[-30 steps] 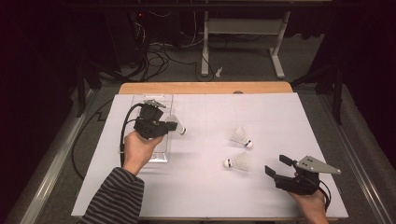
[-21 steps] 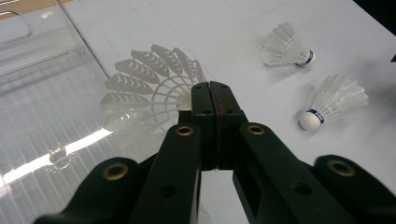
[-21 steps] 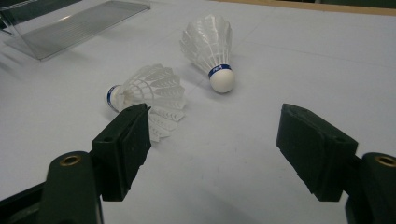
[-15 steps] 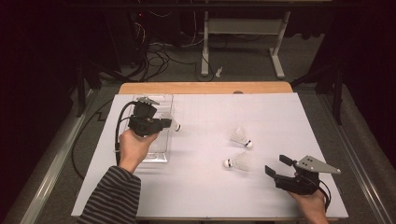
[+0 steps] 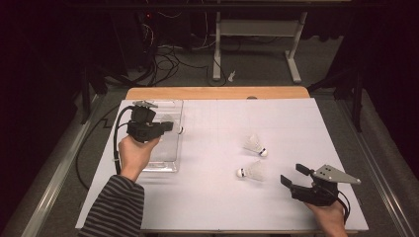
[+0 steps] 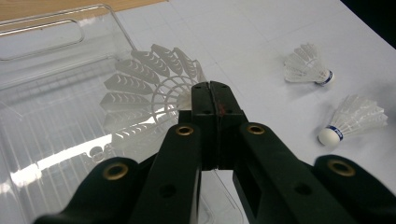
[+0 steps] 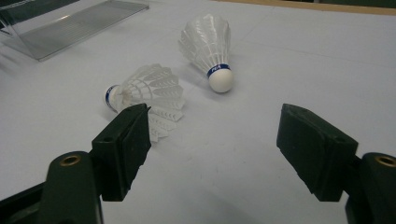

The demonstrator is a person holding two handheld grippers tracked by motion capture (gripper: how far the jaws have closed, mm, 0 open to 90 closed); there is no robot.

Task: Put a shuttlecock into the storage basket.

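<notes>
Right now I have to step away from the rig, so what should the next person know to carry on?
Left gripper: shut on a shuttlecock, held by its feather skirt above the clear plastic tray at the mat's left.
Right gripper: open, holding nothing, low near the mat's front right corner.
On the mat: two shuttlecocks lie loose on their sides, the nearer shuttlecock and the farther shuttlecock, both outside the tray.
Done: one picked up and brought to the tray.
Left: probably release it into the tray, then fetch the other two.
</notes>
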